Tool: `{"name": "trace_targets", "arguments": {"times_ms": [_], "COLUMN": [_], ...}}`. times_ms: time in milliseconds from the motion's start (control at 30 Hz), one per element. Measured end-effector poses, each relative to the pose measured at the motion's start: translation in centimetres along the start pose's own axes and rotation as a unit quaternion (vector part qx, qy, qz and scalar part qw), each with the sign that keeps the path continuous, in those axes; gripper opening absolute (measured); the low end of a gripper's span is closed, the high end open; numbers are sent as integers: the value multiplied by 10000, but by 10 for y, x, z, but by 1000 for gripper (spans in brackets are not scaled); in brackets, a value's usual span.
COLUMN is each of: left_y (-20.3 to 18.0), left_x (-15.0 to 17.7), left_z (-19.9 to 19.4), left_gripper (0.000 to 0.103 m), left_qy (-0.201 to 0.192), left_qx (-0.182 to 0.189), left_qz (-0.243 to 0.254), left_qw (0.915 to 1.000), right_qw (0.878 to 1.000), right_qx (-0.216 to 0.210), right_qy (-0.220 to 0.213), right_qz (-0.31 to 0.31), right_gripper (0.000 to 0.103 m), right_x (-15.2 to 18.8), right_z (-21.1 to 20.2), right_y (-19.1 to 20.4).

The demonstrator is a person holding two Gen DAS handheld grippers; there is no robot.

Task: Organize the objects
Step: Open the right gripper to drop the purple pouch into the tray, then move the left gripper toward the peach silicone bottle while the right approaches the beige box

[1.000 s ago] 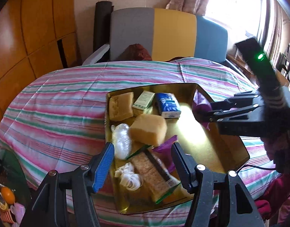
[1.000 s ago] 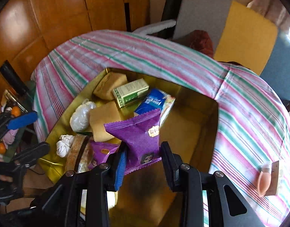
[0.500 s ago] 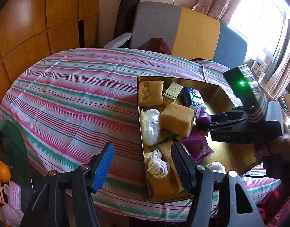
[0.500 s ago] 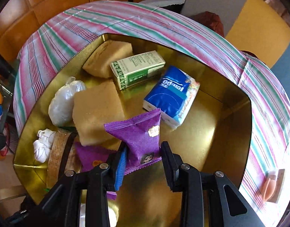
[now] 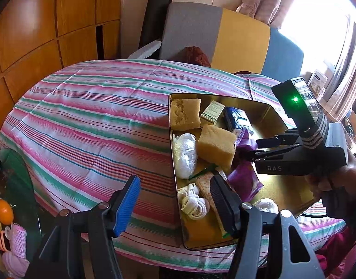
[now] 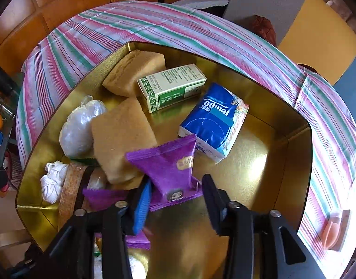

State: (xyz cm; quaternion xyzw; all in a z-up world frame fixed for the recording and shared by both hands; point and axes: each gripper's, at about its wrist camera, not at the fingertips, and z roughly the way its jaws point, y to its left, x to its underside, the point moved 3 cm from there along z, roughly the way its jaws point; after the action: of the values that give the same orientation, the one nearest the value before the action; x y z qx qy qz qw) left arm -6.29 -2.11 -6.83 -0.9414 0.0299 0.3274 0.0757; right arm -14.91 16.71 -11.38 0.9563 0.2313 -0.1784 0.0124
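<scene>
Purple packet (image 6: 169, 169) between opening right gripper (image 6: 176, 200) jaws; left gripper (image 5: 175, 200) spread, empty.

Round table (image 5: 89, 116) under a pink, green and white striped cloth is the landmark. Behind it, a chair (image 5: 215, 34) with grey, yellow and blue back panels; a dark roll (image 5: 154, 16) stands just left of the chair against a pale wall. Left of the table, orange-brown wood panelling (image 5: 38, 30). Right of the chair, a bright, blown-out window (image 5: 317, 21) with pinkish curtains (image 5: 264, 0). Cluttered shelf (image 5: 319, 81) under the window, blurred. Daylight falls across the table.
</scene>
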Motion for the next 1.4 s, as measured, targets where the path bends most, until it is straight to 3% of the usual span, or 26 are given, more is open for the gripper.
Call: {"name": "trace_targets", "arguments": {"times_ms": [100, 433, 1033, 1400], "left_y": [-1, -3, -12, -26], "left_x": [0, 1, 2, 3], "left_z": [-1, 1, -6, -11], "left_gripper": [63, 63, 63, 67], "left_qy": [-10, 23, -50, -59], "left_qx": [-1, 26, 58, 66], "left_qz": [9, 39, 146, 329], "left_qw": [10000, 10000, 9999, 9994], "right_qw": [10000, 9998, 9954, 9879], "right_qx": [-13, 7, 262, 388], "right_qy": [-45, -191, -868, -1258], "right_qz": [30, 91, 321, 815], "right_gripper": [58, 65, 77, 82], "right_x": [2, 3, 20, 46], "right_z": [-3, -12, -57, -93], "right_y": [2, -2, -3, -40]}}
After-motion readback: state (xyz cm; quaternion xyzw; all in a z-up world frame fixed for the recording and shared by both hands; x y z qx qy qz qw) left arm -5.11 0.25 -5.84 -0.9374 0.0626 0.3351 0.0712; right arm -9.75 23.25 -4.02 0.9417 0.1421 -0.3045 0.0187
